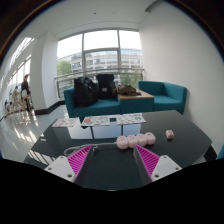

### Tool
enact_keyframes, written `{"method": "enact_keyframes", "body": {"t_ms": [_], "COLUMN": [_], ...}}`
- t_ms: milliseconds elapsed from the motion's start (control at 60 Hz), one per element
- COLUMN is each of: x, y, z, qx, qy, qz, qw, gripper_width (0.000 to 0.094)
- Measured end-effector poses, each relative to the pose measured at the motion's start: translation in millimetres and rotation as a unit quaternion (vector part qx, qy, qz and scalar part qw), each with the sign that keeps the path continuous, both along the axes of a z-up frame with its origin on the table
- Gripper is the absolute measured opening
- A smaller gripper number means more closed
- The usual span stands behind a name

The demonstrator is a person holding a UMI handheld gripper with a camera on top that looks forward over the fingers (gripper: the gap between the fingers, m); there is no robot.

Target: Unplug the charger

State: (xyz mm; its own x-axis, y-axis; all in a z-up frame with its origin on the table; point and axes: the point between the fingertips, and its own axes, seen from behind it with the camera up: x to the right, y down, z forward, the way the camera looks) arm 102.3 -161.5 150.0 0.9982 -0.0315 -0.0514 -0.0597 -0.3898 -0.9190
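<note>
My gripper point(113, 160) is open above a dark glossy table point(110, 135), with its magenta pads point(79, 158) wide apart and nothing between them. A pale pink lumpy object point(136, 141), like a row of small rounded pieces, lies on the table just beyond the right finger. A smaller pink item point(169, 133) lies farther right on the table. I cannot pick out a charger or a socket with certainty. A thin dark line near the left finger's tip may be a cable.
Printed sheets point(101, 120) lie at the table's far side. Behind it stands a teal sofa point(165, 96) with dark bags point(95, 89) on it, in front of large windows point(98, 52). Pale floor lies to the left.
</note>
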Motion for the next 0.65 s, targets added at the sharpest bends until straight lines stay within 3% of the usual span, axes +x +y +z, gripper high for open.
{"method": "enact_keyframes", "body": {"t_ms": [317,650], "x": [-47.6,-57.4], "y": [-30.0,-37.3], "z": [1.9,15.1], "qx": [0.005,0.017], "qy": [-0.023,-0.023], "qz": [0.038,0.040], "qw": [0.999,0.999], "gripper_width": [0.0815,0.0815]}}
